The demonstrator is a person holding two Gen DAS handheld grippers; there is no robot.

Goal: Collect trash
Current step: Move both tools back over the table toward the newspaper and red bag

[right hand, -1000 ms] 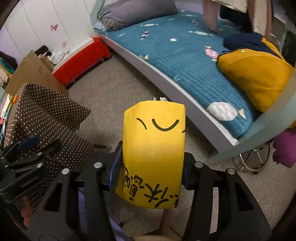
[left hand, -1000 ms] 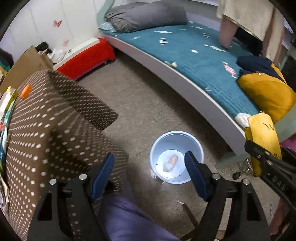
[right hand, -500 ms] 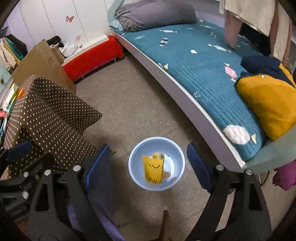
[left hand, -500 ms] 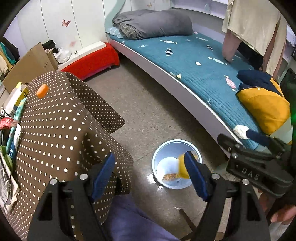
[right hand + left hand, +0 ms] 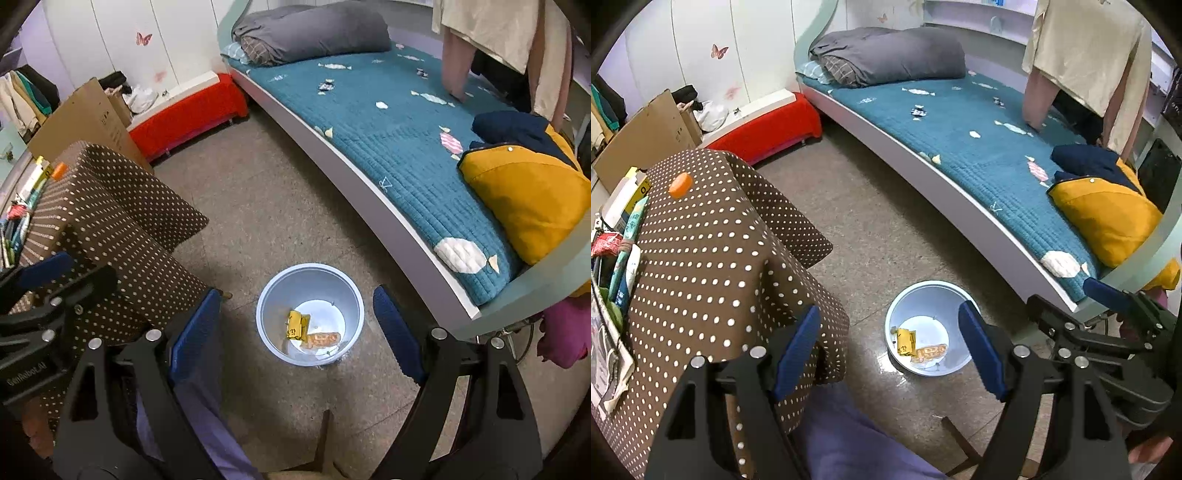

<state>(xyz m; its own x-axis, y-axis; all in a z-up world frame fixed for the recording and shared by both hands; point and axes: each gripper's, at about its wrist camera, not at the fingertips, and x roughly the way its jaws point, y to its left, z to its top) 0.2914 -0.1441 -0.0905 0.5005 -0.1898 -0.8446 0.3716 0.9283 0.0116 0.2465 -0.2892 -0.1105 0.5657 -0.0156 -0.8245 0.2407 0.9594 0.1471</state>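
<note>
A pale blue bin [image 5: 929,302] [image 5: 310,280] stands on the floor beside the bed. At its bottom lie a yellow wrapper [image 5: 905,339] [image 5: 296,325] and an orange wrapper [image 5: 929,352] [image 5: 323,339]. My left gripper [image 5: 892,349] hangs open high above the bin, nothing between its blue fingers. My right gripper [image 5: 293,328] is open too, held over the bin with empty jaws; it also shows at the right edge of the left wrist view. Small candy wrappers [image 5: 918,112] lie scattered on the teal bedspread.
A brown polka-dot covered table [image 5: 713,258] with an orange cap [image 5: 680,184] stands left of the bin. The bed [image 5: 979,155] with grey pillows runs along the right, a mustard cushion [image 5: 1108,218] on it. A red bench [image 5: 768,129] and cardboard box [image 5: 646,136] sit farther back.
The right gripper opened and let go of the yellow wrapper, which dropped into the bin and settled at its bottom. Both grippers rose, so the bin looks smaller.
</note>
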